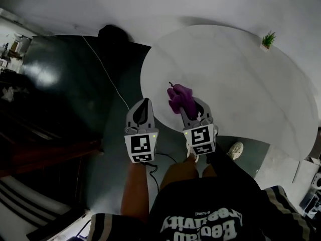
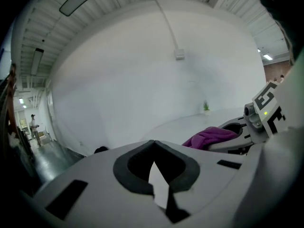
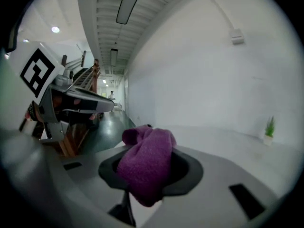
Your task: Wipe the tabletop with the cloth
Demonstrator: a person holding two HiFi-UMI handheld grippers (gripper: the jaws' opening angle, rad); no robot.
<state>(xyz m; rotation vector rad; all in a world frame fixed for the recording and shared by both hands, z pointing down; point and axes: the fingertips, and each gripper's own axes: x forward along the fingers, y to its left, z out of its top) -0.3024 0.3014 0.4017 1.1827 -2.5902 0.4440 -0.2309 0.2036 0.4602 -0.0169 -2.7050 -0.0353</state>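
Dark floor (image 1: 60,84) occupies the left of the head view, with a thin white cable (image 1: 108,74) running across it toward a black object (image 1: 113,34) near the wall.

Left hand-held gripper (image 1: 146,103): held over the floor, just off the desk's near-left edge. In its own view (image 2: 153,144) the jaws are pressed together at the tips, with nothing between them.

Cloth (image 1: 179,95): purple, bunched, positioned over the near-left part of the desk (image 1: 225,74). Contact with the desk surface cannot be confirmed.

Right hand-held gripper (image 1: 190,109): just beside the left one, over the desk's edge. In its own view (image 3: 152,156) the jaws are pinching the cloth (image 3: 145,167), which bulges up above them and hangs out below. From the left gripper view the cloth (image 2: 209,137) shows at the right gripper's tip.

Desk: round, white. A small potted plant (image 1: 268,39) stands at its far right rim, well apart from both grippers, and shows in the right gripper view (image 3: 269,127).

A light shoe (image 1: 234,149) shows below the desk's near edge.
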